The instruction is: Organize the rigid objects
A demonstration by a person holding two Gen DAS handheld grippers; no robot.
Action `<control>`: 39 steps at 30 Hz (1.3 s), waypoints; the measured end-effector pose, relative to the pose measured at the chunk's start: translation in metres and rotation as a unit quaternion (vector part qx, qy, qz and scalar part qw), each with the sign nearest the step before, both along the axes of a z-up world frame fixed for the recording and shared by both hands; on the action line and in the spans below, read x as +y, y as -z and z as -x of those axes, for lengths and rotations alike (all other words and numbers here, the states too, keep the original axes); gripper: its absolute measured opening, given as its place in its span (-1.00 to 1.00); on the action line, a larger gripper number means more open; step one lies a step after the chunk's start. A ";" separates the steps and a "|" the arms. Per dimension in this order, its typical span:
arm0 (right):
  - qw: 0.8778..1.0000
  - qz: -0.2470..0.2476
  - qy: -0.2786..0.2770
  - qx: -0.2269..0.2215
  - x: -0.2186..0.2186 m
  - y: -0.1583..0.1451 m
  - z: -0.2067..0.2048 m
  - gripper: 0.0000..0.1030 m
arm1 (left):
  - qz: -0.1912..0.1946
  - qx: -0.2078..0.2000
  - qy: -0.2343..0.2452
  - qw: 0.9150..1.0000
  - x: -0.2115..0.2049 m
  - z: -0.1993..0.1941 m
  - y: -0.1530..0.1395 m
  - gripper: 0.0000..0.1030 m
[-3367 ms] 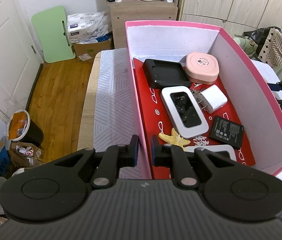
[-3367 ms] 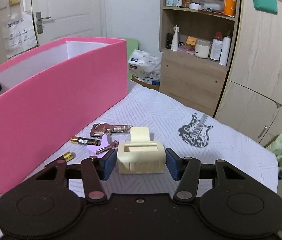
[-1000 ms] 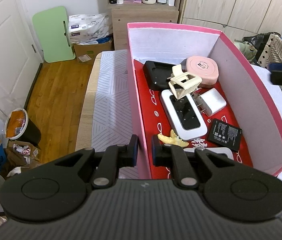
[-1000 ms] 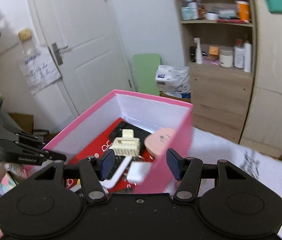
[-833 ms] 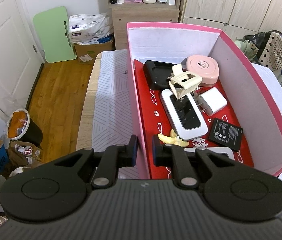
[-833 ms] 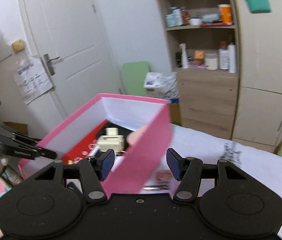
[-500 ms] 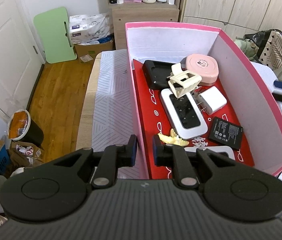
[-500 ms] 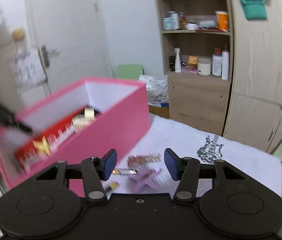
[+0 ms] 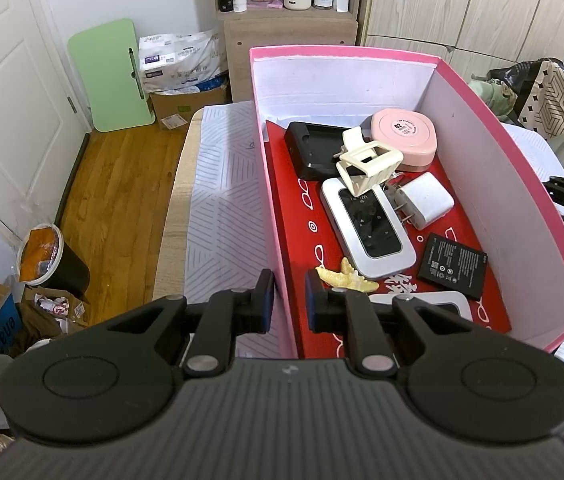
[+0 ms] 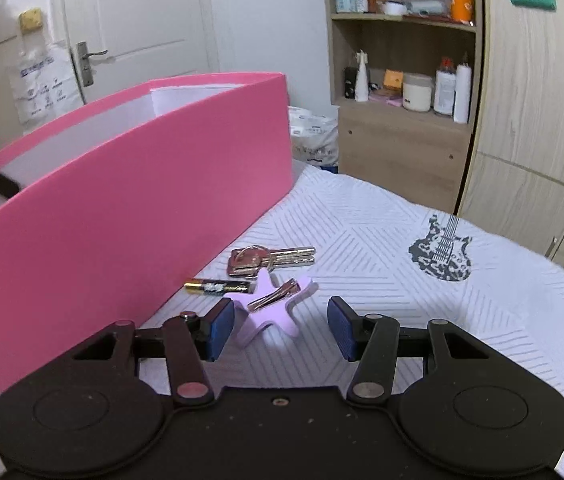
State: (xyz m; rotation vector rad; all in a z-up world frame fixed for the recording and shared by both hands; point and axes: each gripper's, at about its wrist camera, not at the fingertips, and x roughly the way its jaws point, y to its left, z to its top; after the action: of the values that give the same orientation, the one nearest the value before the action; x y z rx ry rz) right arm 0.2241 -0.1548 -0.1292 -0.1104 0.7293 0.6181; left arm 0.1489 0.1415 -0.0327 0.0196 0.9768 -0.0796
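Note:
My left gripper (image 9: 286, 296) is shut on the near left wall of the pink box (image 9: 270, 200). Inside lie a cream hair claw (image 9: 367, 164), a white router (image 9: 367, 224), a white charger (image 9: 425, 200), a black battery (image 9: 451, 266), a pink case (image 9: 403, 136), a black cradle (image 9: 313, 152) and a yellow starfish clip (image 9: 345, 274). My right gripper (image 10: 280, 326) is open and empty, low over the cloth beside the box (image 10: 122, 200). A purple star hair clip (image 10: 272, 304) lies between its fingertips. A battery (image 10: 218, 286) and keys (image 10: 270, 258) lie just beyond.
The table has a white patterned cloth (image 10: 401, 264) with a guitar print (image 10: 441, 250). A shelf unit (image 10: 397, 60) and wardrobe doors (image 10: 541, 100) stand behind. The table's left edge (image 9: 170, 216) drops to a wooden floor with a bin (image 9: 48, 258).
My right gripper let go of the cream hair claw inside the box, came back out over the right wall, and lowered to the cloth around the purple star clip. My left gripper kept its hold.

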 end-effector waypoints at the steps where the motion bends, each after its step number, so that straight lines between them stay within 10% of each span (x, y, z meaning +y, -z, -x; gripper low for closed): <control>1: 1.000 -0.007 0.002 -0.003 0.000 0.002 -0.001 0.13 | 0.000 0.000 0.000 1.000 0.000 0.000 0.000 -0.73; 7: 0.999 -0.037 -0.004 -0.008 -0.002 0.000 -0.001 -0.19 | 0.000 -0.001 0.000 1.000 0.000 0.000 0.000 -0.73; 28: 0.991 -0.015 0.015 -0.130 0.008 -0.069 0.052 -0.20 | 0.006 -0.005 -0.004 1.000 0.001 0.001 -0.001 -0.72; 39: 0.988 -0.149 -0.042 -0.004 0.039 -0.106 0.036 -0.81 | 0.009 -0.014 -0.002 1.000 0.000 0.005 0.000 -0.72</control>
State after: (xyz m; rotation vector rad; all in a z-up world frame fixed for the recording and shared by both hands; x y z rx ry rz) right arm 0.1884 -0.1158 -0.0235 0.1327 0.6191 0.8010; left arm 0.1440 0.1418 -0.0327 0.0022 0.9471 -0.0832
